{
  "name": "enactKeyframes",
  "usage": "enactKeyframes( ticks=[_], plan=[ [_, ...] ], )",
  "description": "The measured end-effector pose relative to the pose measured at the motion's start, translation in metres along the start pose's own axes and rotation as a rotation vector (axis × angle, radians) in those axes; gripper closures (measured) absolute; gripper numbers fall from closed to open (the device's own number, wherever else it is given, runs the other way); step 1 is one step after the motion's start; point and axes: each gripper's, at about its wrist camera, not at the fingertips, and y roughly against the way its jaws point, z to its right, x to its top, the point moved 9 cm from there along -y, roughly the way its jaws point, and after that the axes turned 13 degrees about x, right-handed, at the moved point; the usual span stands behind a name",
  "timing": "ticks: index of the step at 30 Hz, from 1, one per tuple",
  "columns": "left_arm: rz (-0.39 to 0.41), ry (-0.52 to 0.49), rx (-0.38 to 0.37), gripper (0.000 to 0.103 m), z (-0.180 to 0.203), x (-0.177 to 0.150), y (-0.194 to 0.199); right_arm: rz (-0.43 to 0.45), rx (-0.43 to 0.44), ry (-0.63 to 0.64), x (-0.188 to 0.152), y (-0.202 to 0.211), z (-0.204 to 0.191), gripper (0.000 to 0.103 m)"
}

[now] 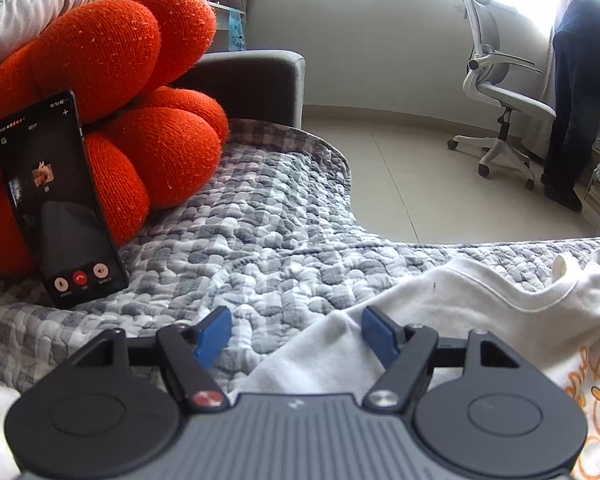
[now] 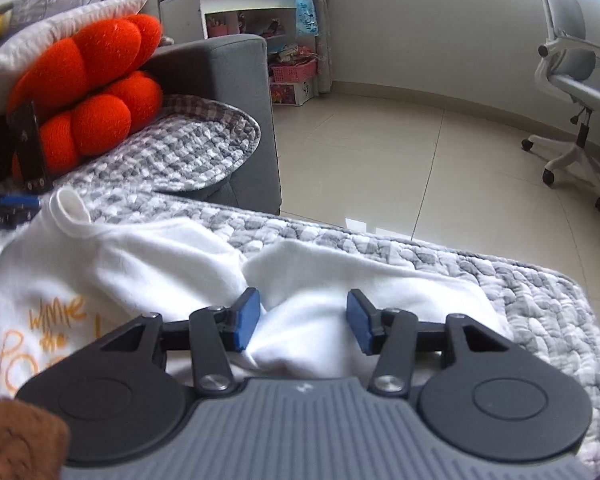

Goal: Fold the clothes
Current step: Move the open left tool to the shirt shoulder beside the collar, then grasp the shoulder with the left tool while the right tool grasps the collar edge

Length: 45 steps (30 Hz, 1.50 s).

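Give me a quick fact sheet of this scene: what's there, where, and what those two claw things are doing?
surface: checked quilt over a sofa
garment: white top, rumpled, orange print
left gripper: open, at the top's edge
right gripper: open, over a white fold
phone: propped on orange cushion
background: office chair, tiled floor

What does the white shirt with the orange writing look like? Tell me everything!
The white shirt looks soft and thick, like fleece. It lies rumpled and unfolded on the grey checked quilt, with deep creases and a small loop sticking up at one edge. Orange handwritten letters and a yellow cartoon bear are printed on it. The open left gripper and open right gripper both hover at its folds, neither one pinching the cloth.
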Motion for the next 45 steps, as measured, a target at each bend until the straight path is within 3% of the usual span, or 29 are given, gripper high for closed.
enactKeyframes(
  ticks=[10, 18, 22, 25, 29, 33, 40, 45],
  plan=[
    [-0.017, -0.040, -0.001, 0.034, 0.008, -0.003, -0.002, -0.077, -0.041, -0.008, -0.012, 0.022, -0.004, 0.051],
    [-0.027, -0.078, -0.001, 0.053, 0.014, -0.019, 0.011, -0.142, -0.086, -0.045, -0.024, 0.033, -0.009, 0.048],
    [-0.035, -0.106, -0.003, 0.053, 0.013, -0.027, 0.021, -0.187, -0.124, -0.017, -0.034, 0.039, -0.015, 0.047],
    [-0.067, -0.146, -0.021, 0.053, 0.010, -0.027, 0.029, -0.204, -0.097, -0.040, -0.033, 0.045, -0.018, 0.047],
    [-0.107, -0.206, -0.063, 0.052, 0.005, -0.019, 0.041, -0.169, -0.030, -0.012, -0.013, 0.054, -0.035, 0.047],
    [-0.083, -0.144, -0.081, 0.050, -0.004, 0.001, 0.043, -0.109, 0.047, 0.022, 0.021, 0.052, -0.050, 0.047],
    [-0.100, -0.108, -0.090, 0.050, 0.002, 0.011, 0.008, -0.081, 0.085, 0.030, 0.065, 0.009, -0.044, 0.047],
    [-0.099, -0.086, -0.084, 0.050, 0.006, 0.008, -0.008, -0.119, 0.103, 0.028, 0.069, -0.031, -0.032, 0.047]
  ],
)
